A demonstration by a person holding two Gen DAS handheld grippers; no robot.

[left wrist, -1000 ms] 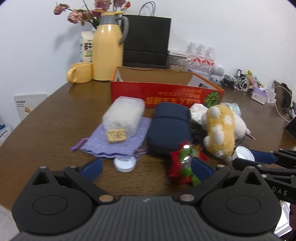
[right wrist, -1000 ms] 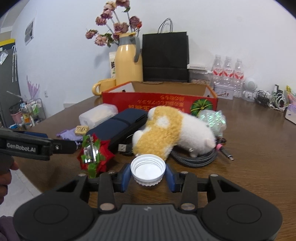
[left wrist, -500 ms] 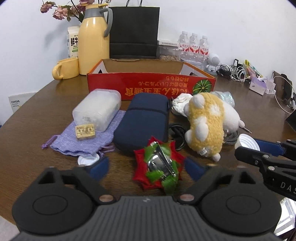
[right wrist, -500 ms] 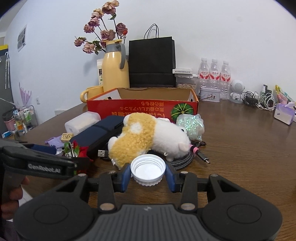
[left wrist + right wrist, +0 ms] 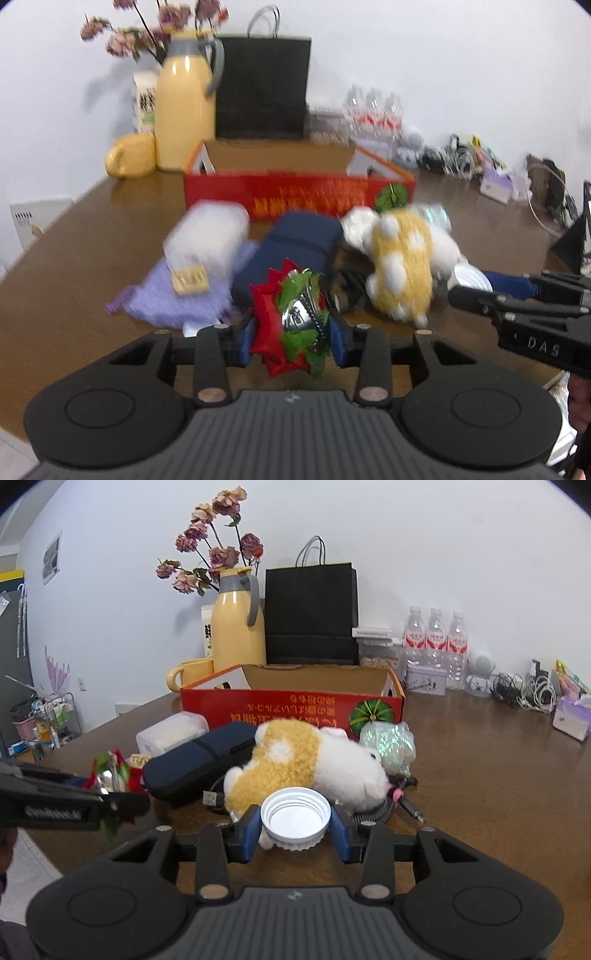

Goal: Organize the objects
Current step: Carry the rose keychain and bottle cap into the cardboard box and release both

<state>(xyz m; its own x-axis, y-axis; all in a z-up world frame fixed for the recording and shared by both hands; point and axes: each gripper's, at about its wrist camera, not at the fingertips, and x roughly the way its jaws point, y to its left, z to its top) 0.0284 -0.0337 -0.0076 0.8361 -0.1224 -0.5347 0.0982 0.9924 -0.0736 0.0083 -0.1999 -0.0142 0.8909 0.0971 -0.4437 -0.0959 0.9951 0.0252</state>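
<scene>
Our left gripper points forward and a little downward over the brown table, its jaws closing, with the red and green ornament between the blue pads, which touch its sides. Our right gripper, to the right of the ornament and tilted downward too, is clamped on the white cap, both blue pads against its rim.

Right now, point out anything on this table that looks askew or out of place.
The plush toy lies toppled on its side across a coiled cable, pressed against the navy case. The red box has its printed text upside down from here. Nothing looks spilled or broken.
</scene>
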